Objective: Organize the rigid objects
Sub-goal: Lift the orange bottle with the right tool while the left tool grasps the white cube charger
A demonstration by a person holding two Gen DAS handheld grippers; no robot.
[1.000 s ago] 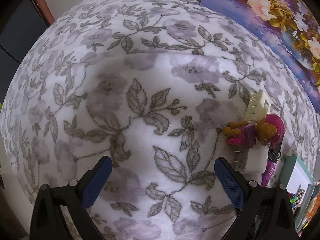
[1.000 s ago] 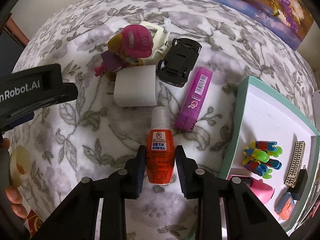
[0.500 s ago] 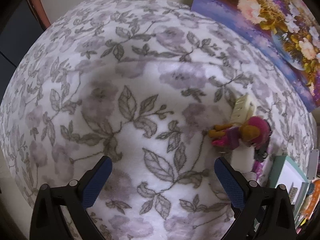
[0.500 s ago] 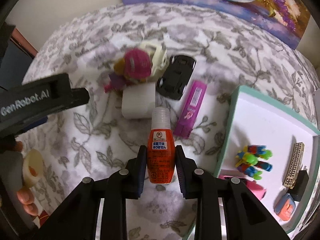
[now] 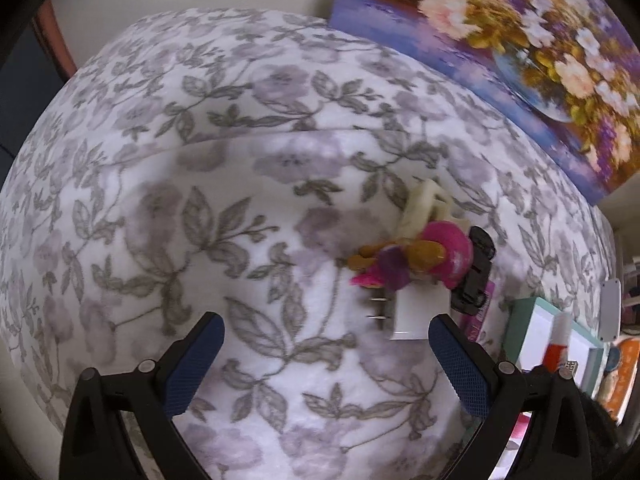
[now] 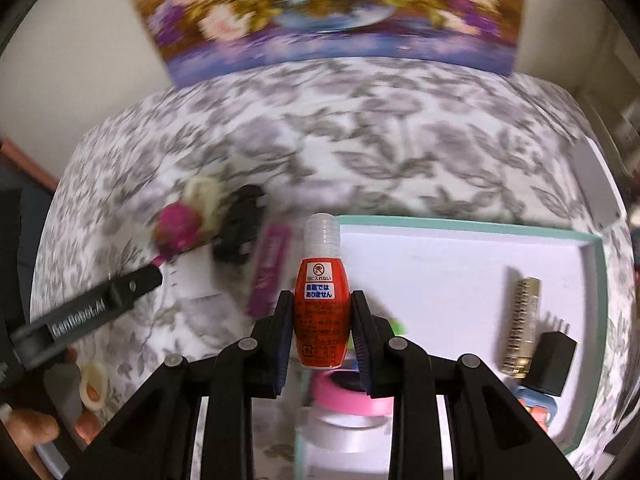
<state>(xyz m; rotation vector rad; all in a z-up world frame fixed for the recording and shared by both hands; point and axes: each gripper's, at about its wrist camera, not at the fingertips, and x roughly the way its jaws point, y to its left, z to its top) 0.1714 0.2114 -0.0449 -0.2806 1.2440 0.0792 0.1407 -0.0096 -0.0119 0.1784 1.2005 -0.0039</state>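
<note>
My right gripper (image 6: 321, 330) is shut on a small orange bottle (image 6: 321, 300) with a clear cap, held above the near left corner of the teal-rimmed white tray (image 6: 448, 225). The same bottle (image 5: 557, 346) shows over the tray (image 5: 520, 320) in the left wrist view. My left gripper (image 5: 326, 354) hangs open over the floral blanket, holding nothing. Right of it lie a pink-helmet toy figure (image 5: 416, 262), a white charger (image 5: 416, 312), a cream clip (image 5: 424, 204), a black toy car (image 5: 476, 276) and a purple marker (image 6: 267, 276).
Inside the tray sit a gold bar-shaped item (image 6: 520, 326), a black plug (image 6: 550, 356) and a pink-lidded white jar (image 6: 348, 412). A flower painting (image 6: 332, 8) leans against the wall behind the bed. A person's hand (image 6: 36, 428) holds the left gripper handle.
My right gripper has lifted the orange bottle off the blanket and carried it right, over the tray. The left gripper has shifted slightly, and the toy pile sits nearer its right finger.
</note>
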